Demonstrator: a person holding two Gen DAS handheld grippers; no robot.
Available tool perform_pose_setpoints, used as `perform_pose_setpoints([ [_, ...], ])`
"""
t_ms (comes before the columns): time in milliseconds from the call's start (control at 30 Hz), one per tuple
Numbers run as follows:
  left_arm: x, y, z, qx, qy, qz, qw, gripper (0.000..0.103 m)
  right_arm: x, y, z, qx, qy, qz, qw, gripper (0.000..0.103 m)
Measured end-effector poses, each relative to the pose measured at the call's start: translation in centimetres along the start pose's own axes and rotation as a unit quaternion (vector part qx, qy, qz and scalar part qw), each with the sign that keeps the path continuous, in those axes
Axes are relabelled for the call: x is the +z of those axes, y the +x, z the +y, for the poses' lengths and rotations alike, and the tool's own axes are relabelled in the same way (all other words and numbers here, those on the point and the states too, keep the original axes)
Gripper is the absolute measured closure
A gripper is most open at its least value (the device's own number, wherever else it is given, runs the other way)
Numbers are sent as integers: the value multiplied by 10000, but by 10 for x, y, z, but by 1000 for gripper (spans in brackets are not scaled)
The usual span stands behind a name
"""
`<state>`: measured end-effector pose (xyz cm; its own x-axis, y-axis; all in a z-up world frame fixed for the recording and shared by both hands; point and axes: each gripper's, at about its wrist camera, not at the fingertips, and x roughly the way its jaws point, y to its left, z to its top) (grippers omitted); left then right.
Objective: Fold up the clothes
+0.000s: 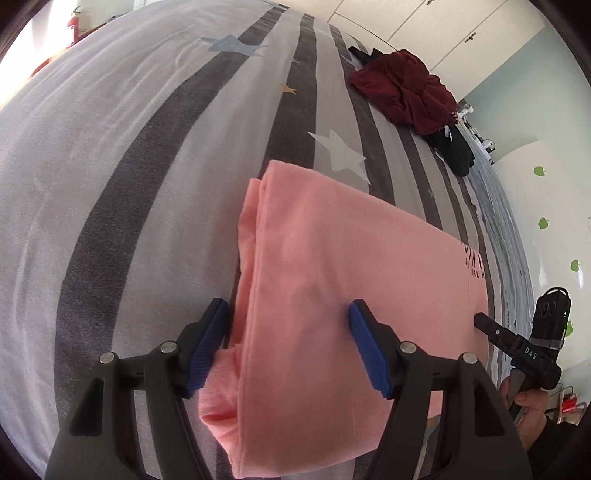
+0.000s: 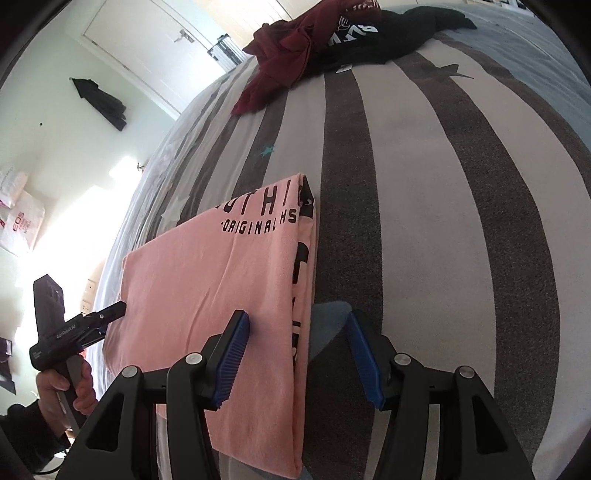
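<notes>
A pink shirt (image 1: 332,258) with black lettering lies folded into a rectangle on the striped bed cover (image 1: 110,184). My left gripper (image 1: 289,308) stands open above the shirt's near left corner. One blue pad hangs just outside the folded edge and the other over the cloth, neither pressing. In the right wrist view the same shirt (image 2: 221,277) has its right edge between the jaws of my open right gripper (image 2: 298,317). One fingertip is over the pink cloth, the other over the bed cover (image 2: 443,184). Each gripper's tip also shows at the other view's edge.
A crumpled maroon garment (image 1: 406,88) and a black garment (image 1: 454,147) lie at the far side of the bed, seen again as maroon (image 2: 291,48) and black (image 2: 388,33). A person's hand (image 2: 70,384) holds the left gripper's handle. A white door (image 2: 147,55) stands beyond.
</notes>
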<state>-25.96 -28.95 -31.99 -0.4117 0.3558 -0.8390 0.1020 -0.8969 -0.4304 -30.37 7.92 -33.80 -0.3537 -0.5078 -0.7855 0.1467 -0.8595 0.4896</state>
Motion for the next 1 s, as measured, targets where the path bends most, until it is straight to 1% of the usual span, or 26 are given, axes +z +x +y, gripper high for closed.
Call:
perform_pose_setpoints([
  [100,-4,2,-7,-25,150,75,9999,40,-1,6,9,90,-93,103,9999,51],
  [233,-4,4,-9,-33,156,151,9998,44,2,14,17,205,-175,207,9994,51],
  [267,-4,3,-11,-29,198,156,9997,45,3,17,18,227,-180,217,9993,54],
  [333,-5,3,-14,-22,284,167,9995,51,11,21,13,336,28,218,9992,61],
  [367,-5,2,-15,-37,318,160,9994,53,14,22,10,362,115,233,9990,68],
  [400,-5,1,-15,-83,338,133,9993,61,16,24,10,372,140,252,9989,72],
  [433,-6,-1,-15,-125,348,102,9993,71,16,24,11,354,110,265,9990,74],
  [500,-4,-5,-16,-170,389,7,9991,79,17,22,15,317,70,255,9991,85],
  [567,-5,-10,-17,-215,403,-71,9989,81,19,18,19,270,100,221,9993,91],
  [667,-2,-20,-13,-348,346,-167,9987,84,22,7,31,101,34,108,9999,94],
  [767,26,-33,-7,-483,348,-364,9976,85,31,-8,51,66,-11,-85,9999,94],
  [867,58,-50,9,-602,297,-551,9962,85,48,-16,81,115,-96,-294,9995,95],
  [933,86,-60,25,-568,358,-667,9955,85,62,-13,104,169,-151,-429,9988,95],
  [1000,114,-72,48,-446,475,-772,9949,85,77,-1,122,228,-221,-520,9981,95],
])
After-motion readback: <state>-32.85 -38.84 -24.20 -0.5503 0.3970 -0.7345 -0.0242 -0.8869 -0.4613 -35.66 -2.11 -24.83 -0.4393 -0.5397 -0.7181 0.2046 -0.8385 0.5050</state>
